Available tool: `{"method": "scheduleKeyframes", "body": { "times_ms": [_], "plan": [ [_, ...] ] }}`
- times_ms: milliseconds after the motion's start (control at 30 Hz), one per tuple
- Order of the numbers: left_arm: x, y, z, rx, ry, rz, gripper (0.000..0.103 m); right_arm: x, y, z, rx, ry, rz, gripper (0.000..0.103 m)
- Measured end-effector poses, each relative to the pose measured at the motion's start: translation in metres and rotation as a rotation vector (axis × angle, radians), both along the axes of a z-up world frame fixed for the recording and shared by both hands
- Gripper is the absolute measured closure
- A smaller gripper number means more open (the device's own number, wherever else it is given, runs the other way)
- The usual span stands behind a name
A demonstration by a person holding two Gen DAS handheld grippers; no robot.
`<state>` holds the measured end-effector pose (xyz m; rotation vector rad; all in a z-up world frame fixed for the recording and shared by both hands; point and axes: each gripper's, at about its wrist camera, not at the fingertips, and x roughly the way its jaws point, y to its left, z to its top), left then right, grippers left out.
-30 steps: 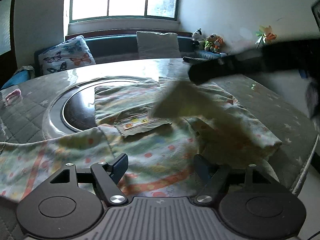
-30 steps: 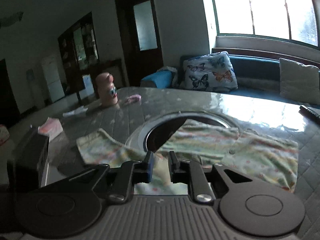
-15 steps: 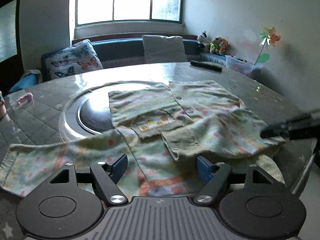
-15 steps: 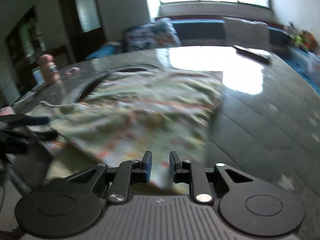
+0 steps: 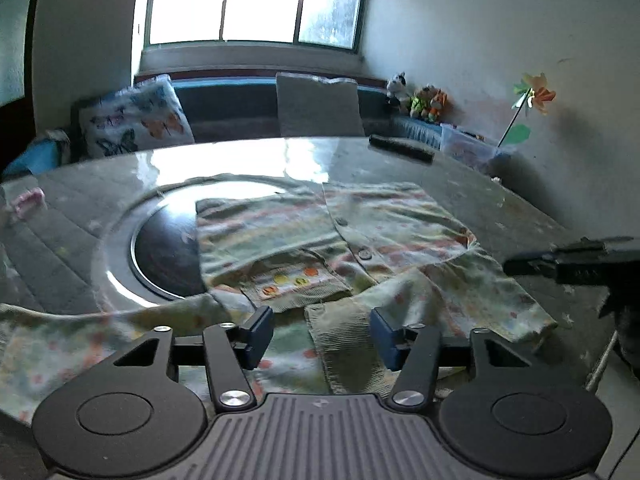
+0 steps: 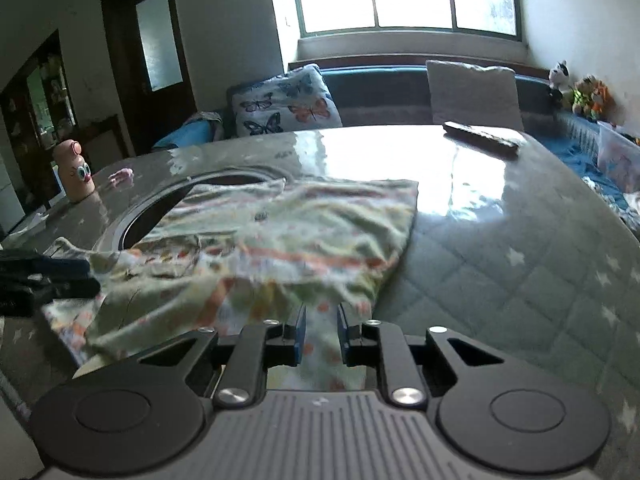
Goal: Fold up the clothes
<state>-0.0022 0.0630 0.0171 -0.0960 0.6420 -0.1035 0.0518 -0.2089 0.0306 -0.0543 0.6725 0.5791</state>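
Folding is under way on a patterned shirt (image 5: 384, 224) that lies spread on the table (image 6: 500, 248), partly over the dark round inset (image 5: 160, 256) at the table's middle. One sleeve (image 5: 420, 300) is laid in across the shirt's front, just below the little pocket (image 5: 296, 280); the other sleeve trails out flat to the far side of the inset. The left tongs (image 5: 320, 334) hang over the folded sleeve's ribbed cuff (image 5: 340, 344), their jaws closing, cloth lying between them but the pads not pressing it yet. The right tongs (image 6: 319, 332) stand nearly pressed together at the shirt's side edge, with cloth in the narrow gap (whether they truly pinch it I cannot tell; the fabric there is blurred). To do this well, I would say: let the left take the cuff squarely, one layer only, and keep the fold line straight along the button row (image 5: 352, 236). Dragging the shirt toward the inset would wrinkle what already lies smooth.
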Motion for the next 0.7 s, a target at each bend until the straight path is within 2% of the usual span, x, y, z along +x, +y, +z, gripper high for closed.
{"method": "scheduleKeyframes", "body": {
  "times_ms": [100,200,267,367,567,633,700],
  "plan": [
    [0.012,0.000,-0.009,-0.025,0.051,0.005,0.049,0.012,0.008,-0.004,-0.007,-0.007,0.004,0.085],
    [0.019,0.000,-0.015,-0.050,0.085,-0.002,0.059,0.020,0.012,-0.009,-0.012,-0.006,0.005,0.083],
    [0.022,-0.001,-0.018,-0.063,0.097,-0.012,0.076,0.023,0.013,-0.013,-0.015,-0.003,0.004,0.083],
    [0.020,-0.006,-0.018,-0.048,0.080,-0.019,0.091,0.026,0.014,-0.018,-0.013,0.004,-0.003,0.081],
    [0.008,-0.011,0.002,0.022,-0.050,-0.021,0.093,0.029,0.014,-0.021,-0.015,-0.008,-0.011,0.081],
    [0.012,-0.011,-0.003,0.040,-0.027,-0.008,0.092,0.033,0.016,-0.023,-0.019,-0.008,-0.013,0.081],
    [0.018,-0.009,-0.012,0.049,0.014,0.010,0.087,0.034,0.017,-0.026,-0.027,-0.003,-0.017,0.081]
  ]
}}
